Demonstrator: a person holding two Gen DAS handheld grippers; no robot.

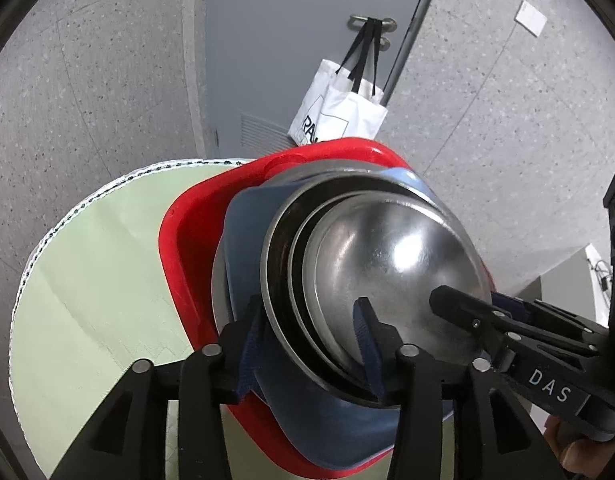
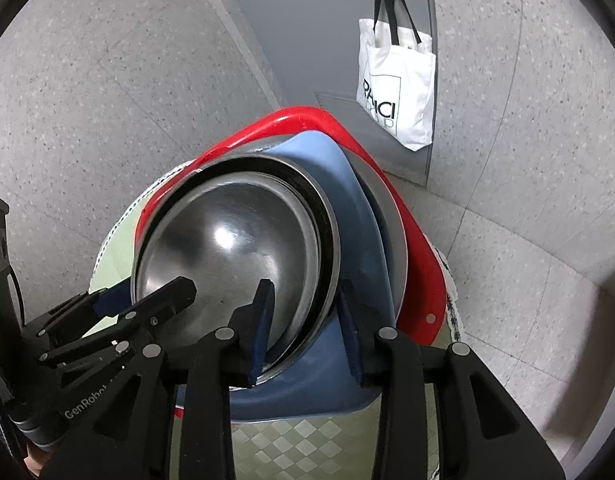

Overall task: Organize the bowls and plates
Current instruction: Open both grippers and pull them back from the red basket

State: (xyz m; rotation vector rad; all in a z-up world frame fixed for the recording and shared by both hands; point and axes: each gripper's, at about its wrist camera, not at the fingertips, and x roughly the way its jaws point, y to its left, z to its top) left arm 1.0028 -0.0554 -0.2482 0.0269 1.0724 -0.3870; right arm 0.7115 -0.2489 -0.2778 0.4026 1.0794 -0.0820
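Observation:
A stack of dishes lies on a round table with a pale green cover (image 1: 87,280). A red tray (image 1: 187,248) is at the bottom, then a metal plate, a blue plate (image 1: 243,232) and nested steel bowls (image 1: 387,248) on top. My left gripper (image 1: 307,308) straddles the near rims of the bowls and blue plate; its pads stand slightly apart from them, open. My right gripper (image 2: 305,292) straddles the opposite rims of the steel bowls (image 2: 227,240) and blue plate (image 2: 359,232) the same way, also open. Each gripper shows in the other's view: the right gripper (image 1: 475,300) and the left gripper (image 2: 143,292).
A white tote bag (image 2: 399,80) hangs from the handle of a grey door (image 1: 287,40) beyond the table. Speckled grey floor surrounds the table. The red tray (image 2: 423,264) reaches close to the table's far edge. A person's hand (image 1: 567,452) holds the right gripper.

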